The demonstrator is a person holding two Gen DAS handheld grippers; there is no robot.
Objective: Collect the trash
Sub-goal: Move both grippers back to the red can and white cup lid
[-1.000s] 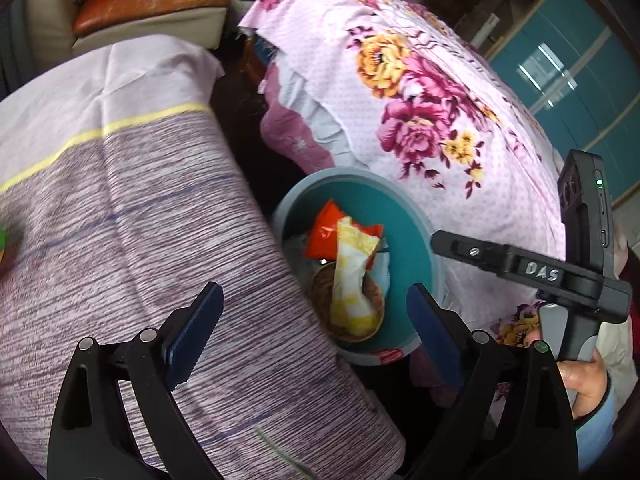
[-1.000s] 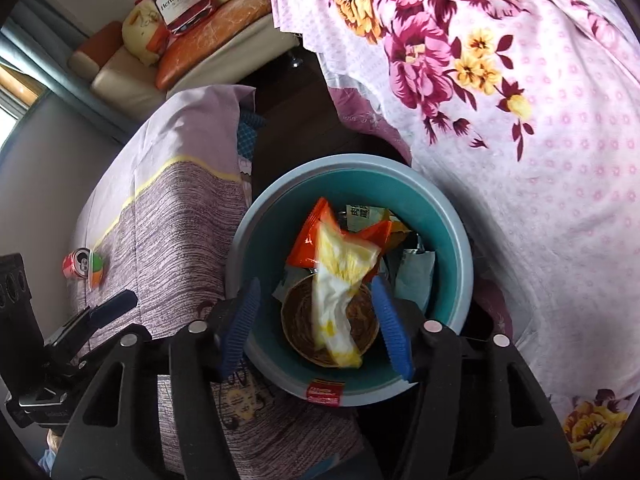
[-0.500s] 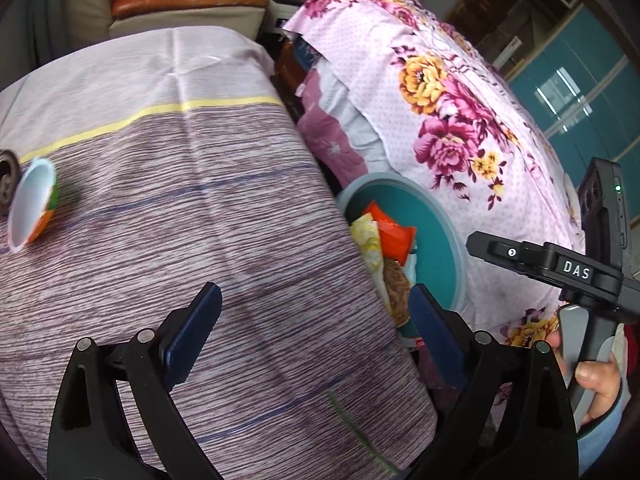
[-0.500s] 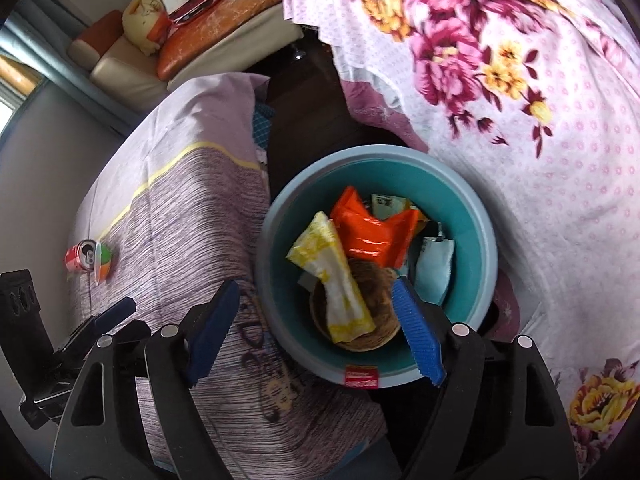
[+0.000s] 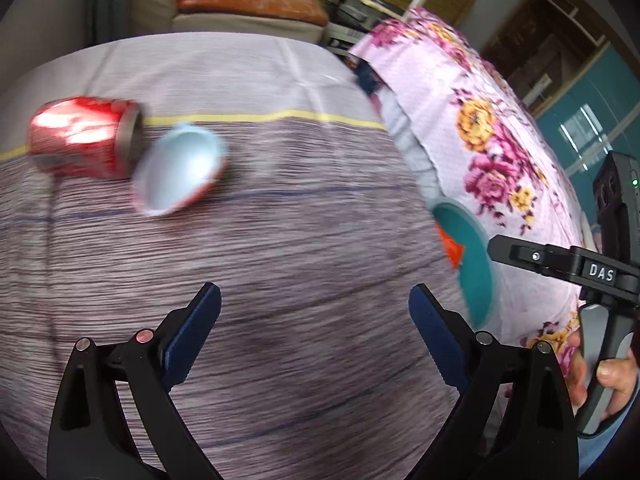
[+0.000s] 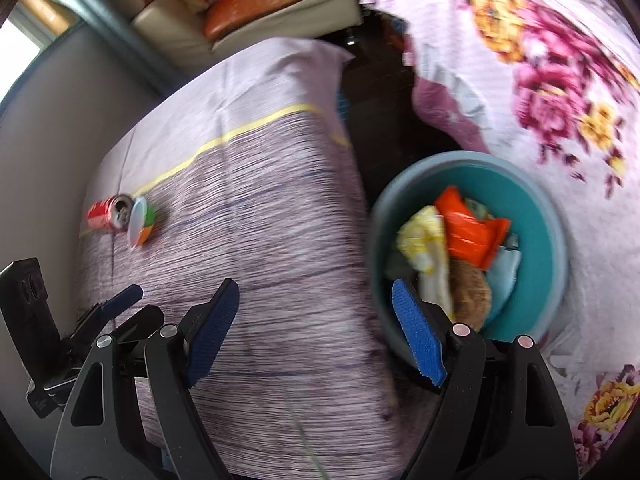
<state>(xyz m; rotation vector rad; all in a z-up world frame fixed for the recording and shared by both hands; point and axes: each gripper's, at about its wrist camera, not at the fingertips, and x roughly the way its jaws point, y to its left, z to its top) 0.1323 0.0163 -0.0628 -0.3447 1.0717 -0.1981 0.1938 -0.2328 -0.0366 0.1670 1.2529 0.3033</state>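
I have both grippers out over the bench [image 5: 280, 240], which is draped in a striped mauve cloth with a yellow band across its far part. The trash left on it is a red can [image 5: 82, 137] lying on its side and a paper cup [image 5: 178, 170], also tipped over, touching or just beside the can's open end.

From the left gripper [image 5: 314, 310] they sit far and to the left, with bare cloth between. The can's long axis runs left to right across my view, its open end toward the cup; the cup's white mouth tilts toward me. From the right gripper [image 6: 316, 312] the same pair is small and far left, well apart from its fingers, so I judge the left hand the nearer one for this pickup.

The left fingers are spread wide with nothing between them. The right fingers are also parted and empty, hanging near the rim of the teal bin [image 6: 560, 240], which stands between the bench and a flowered bedspread [image 6: 560, 80] and already holds an orange wrapper [image 6: 466, 232], a yellow wrapper [image 6: 424, 240] and a brown bowl.

Writing: "DAS" shows on the right gripper's body in the left view. The can's label is too blurred to read.
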